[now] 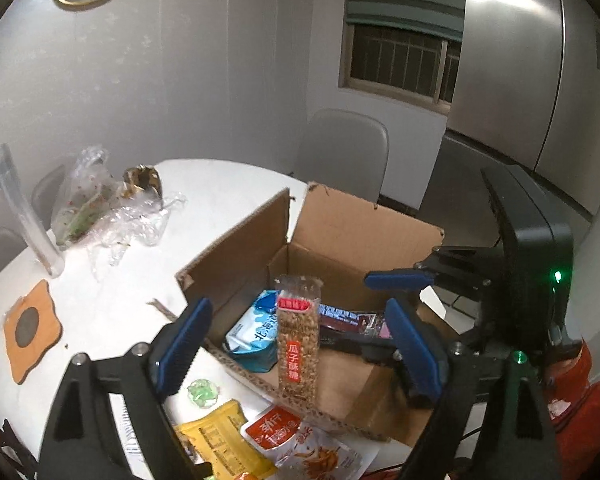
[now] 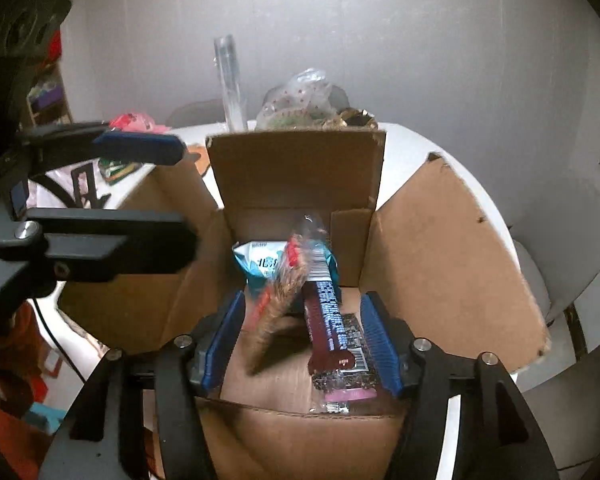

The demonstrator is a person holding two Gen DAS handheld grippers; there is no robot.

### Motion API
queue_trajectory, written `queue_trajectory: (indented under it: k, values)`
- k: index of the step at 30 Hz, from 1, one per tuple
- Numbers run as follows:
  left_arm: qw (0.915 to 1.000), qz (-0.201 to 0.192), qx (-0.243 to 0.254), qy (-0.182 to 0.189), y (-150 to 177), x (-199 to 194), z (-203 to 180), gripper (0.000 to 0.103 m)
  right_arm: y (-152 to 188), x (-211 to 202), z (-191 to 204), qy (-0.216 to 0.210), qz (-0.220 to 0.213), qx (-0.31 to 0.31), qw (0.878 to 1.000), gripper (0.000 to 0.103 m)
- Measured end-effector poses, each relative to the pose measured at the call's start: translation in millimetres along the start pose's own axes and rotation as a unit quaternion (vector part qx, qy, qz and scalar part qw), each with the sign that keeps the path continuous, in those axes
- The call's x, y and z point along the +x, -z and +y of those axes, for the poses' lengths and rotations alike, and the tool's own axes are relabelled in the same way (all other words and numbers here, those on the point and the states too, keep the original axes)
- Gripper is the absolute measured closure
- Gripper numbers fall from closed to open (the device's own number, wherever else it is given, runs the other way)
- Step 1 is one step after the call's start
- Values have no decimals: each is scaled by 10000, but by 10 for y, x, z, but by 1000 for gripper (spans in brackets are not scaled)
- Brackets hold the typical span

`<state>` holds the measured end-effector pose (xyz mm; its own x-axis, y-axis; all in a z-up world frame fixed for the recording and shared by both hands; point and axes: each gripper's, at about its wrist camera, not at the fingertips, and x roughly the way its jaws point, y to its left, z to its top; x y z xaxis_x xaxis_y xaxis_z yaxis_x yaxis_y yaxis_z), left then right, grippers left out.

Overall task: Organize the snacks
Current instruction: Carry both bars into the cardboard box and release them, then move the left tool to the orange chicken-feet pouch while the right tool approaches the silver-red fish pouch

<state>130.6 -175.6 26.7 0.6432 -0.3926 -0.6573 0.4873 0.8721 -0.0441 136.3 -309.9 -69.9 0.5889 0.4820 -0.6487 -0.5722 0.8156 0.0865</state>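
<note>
An open cardboard box (image 1: 340, 236) (image 2: 296, 172) stands on the white table (image 1: 216, 196). A seed brittle bar (image 1: 298, 340) with a red label stands upright between my open left gripper's (image 1: 296, 344) pads, touching neither. It looks blurred in the right wrist view (image 2: 284, 292). In the box lie a blue-white pack (image 1: 254, 332) (image 2: 260, 264) and a dark purple bar (image 1: 352, 318) (image 2: 336, 332). My right gripper (image 2: 300, 340) is open over the box, with the purple bar between its pads. It also shows in the left wrist view (image 1: 400, 300).
A yellow pack (image 1: 224, 440) and an orange-white pack (image 1: 300, 440) lie on the table before the box. A green candy (image 1: 202, 392), a wooden coaster (image 1: 30, 330), clear bags (image 1: 92, 200) and a clear tube (image 1: 20, 208) sit to the left. A chair (image 1: 344, 152) stands behind.
</note>
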Motion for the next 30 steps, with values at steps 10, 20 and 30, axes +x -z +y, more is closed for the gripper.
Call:
queue_trajectory:
  k: [10, 20, 30]
  values:
    - [9958, -662, -294, -554, 252, -800, 342, 15, -130, -581, 406, 542, -849, -182, 9948, 44]
    - [9848, -792, -842, -1295, 1084, -1430, 936, 15, -128, -940, 1487, -389, -1393, -888, 9855, 44]
    - [9880, -136, -1197, -968, 2065, -1094, 1170, 15, 339, -6, 2051, -804, -235, -811, 9932, 44]
